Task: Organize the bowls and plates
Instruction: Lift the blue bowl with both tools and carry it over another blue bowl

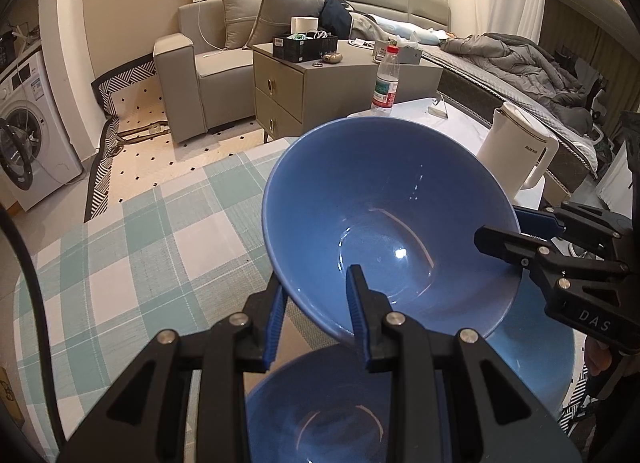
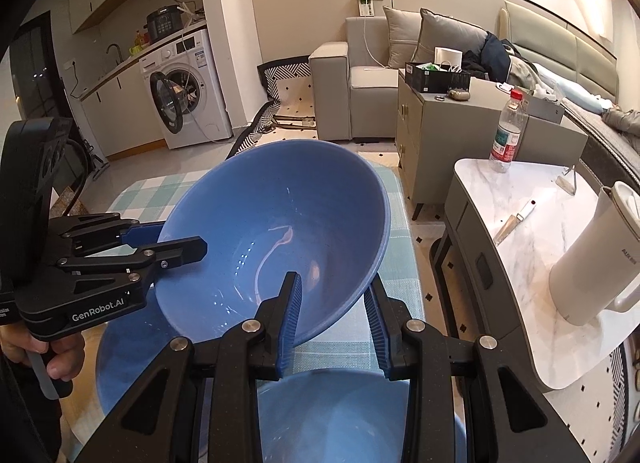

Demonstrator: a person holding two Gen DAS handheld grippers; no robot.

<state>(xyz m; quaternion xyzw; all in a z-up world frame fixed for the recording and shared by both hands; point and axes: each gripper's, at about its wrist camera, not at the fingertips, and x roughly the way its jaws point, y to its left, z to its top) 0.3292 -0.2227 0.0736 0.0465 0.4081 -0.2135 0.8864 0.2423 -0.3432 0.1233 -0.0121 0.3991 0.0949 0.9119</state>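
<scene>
Checked teal-and-white cloth (image 1: 132, 247) covers the work surface. Marble side table (image 2: 516, 199) nearby carries a water bottle (image 2: 507, 131), knife (image 2: 512, 223) and white kettle (image 2: 596, 255). Left gripper (image 1: 316, 311) and right gripper (image 2: 334, 319) each clamp opposite rims of a tilted blue bowl (image 1: 384, 223), held above a second blue bowl (image 1: 320, 419), cut off below.

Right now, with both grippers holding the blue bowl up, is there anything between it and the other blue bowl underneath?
Nothing visible. The left gripper and right gripper each clamp the rim of the raised bowl, tilted in the air. Directly under it sits the lower bowl, its inside bare. The kettle stands off on the marble table.
</scene>
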